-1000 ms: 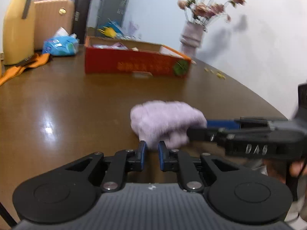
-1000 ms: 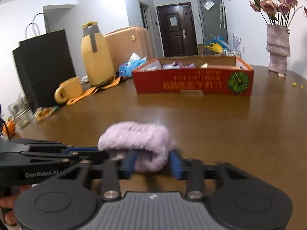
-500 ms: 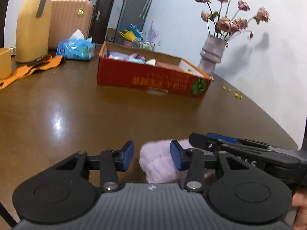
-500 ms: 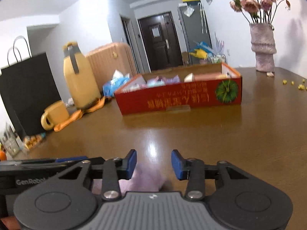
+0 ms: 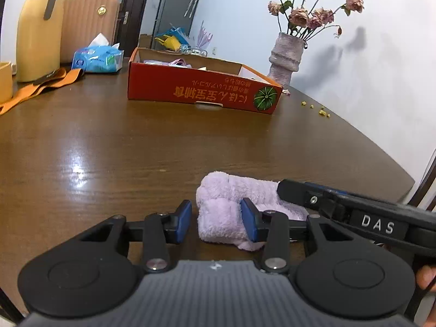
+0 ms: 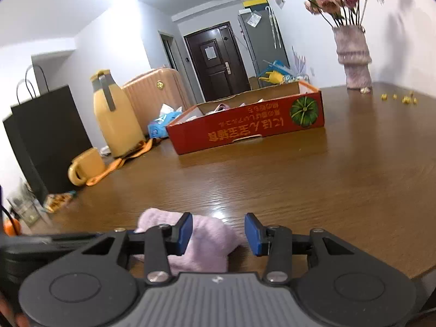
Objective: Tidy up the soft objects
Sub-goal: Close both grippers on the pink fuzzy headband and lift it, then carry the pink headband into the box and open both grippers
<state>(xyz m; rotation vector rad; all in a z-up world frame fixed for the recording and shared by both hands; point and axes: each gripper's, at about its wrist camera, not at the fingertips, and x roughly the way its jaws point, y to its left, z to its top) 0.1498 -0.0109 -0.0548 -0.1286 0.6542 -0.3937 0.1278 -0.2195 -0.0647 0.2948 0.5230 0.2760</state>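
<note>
A brown wooden desk (image 5: 136, 147) carries a tall yellow jug (image 6: 114, 120) with a grey strap, standing on an orange cloth (image 6: 117, 164). A yellow mug (image 6: 84, 166) sits just beside the jug. A blue tissue pack (image 5: 98, 60) lies near a ribbed peach suitcase (image 5: 87, 21). A pale ridged vase (image 5: 286, 57) holds dried pink roses (image 5: 308, 13). Small yellow bits (image 5: 317, 109) lie scattered near it. A black paper bag (image 6: 43, 136) stands at the far left, and a dark door (image 6: 215, 62) shows behind.
</note>
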